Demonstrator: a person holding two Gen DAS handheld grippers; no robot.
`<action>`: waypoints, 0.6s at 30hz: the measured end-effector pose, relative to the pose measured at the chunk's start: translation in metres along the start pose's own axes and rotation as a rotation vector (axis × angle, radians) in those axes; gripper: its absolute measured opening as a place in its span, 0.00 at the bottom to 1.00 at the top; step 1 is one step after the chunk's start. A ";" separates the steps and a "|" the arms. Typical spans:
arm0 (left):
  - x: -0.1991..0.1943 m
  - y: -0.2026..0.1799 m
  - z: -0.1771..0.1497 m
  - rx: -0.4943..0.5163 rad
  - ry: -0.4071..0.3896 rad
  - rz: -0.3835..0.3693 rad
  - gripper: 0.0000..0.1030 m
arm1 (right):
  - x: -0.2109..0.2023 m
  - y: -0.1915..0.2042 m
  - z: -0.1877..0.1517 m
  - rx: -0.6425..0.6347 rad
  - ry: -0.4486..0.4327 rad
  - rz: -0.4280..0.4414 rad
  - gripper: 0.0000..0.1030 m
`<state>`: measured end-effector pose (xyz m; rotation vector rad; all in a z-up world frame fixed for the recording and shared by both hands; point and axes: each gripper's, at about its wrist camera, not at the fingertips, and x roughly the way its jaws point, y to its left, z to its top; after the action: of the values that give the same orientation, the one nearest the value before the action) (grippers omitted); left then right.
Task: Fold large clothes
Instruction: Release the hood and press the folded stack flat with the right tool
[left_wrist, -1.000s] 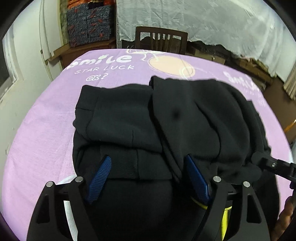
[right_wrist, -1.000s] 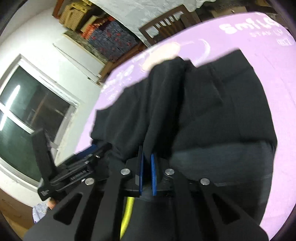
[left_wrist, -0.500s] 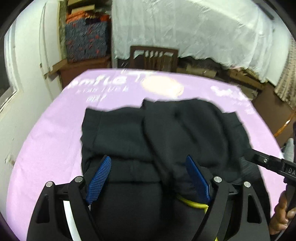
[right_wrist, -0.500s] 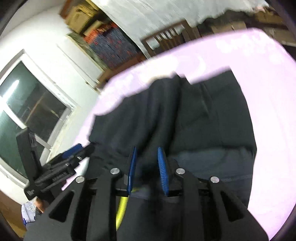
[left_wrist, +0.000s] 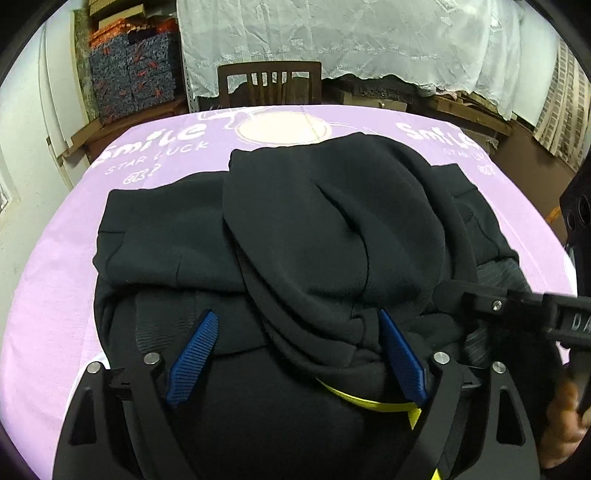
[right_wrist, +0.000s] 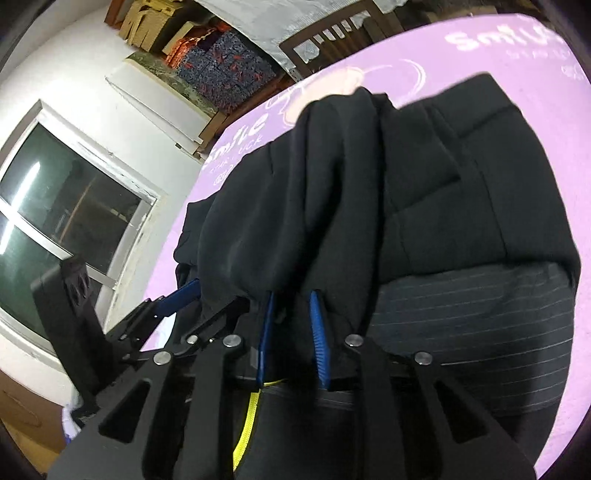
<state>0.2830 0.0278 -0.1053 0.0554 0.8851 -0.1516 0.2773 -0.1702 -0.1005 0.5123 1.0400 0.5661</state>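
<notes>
- A black garment, folded into a thick bundle, lay on the lilac printed tablecloth, its near edge right at the grippers and its far edge short of the wooden chair beyond the table.
- The left gripper stood wide apart, its jaws having just opened further; its blue pads straddled the near edge of the bundle without visibly pressing it.
- The right gripper was only narrowly apart, its jaws having just closed a little; a bunched fold of dark cloth hung between the pads, though whether they actually pinched it could not be made out.
- A pinstriped layer showed beneath the top fold on the right side.
- The risk appeared to be the loose top fold: lying rumpled and uneven, it could slide or spring open if the right gripper pulled away with cloth snagged in it, undoing the stack.
</notes>
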 end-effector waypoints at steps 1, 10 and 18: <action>0.000 0.000 0.000 0.002 -0.001 0.004 0.86 | 0.000 -0.002 0.000 0.006 0.002 0.007 0.16; -0.050 0.031 -0.009 -0.079 -0.035 -0.040 0.86 | -0.052 -0.009 -0.009 0.048 -0.077 0.052 0.42; -0.087 0.111 -0.045 -0.209 -0.028 0.000 0.85 | -0.113 -0.050 -0.043 0.083 -0.176 -0.046 0.50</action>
<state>0.2116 0.1520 -0.0677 -0.1410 0.8687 -0.0597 0.2036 -0.2761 -0.0768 0.5987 0.9075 0.4304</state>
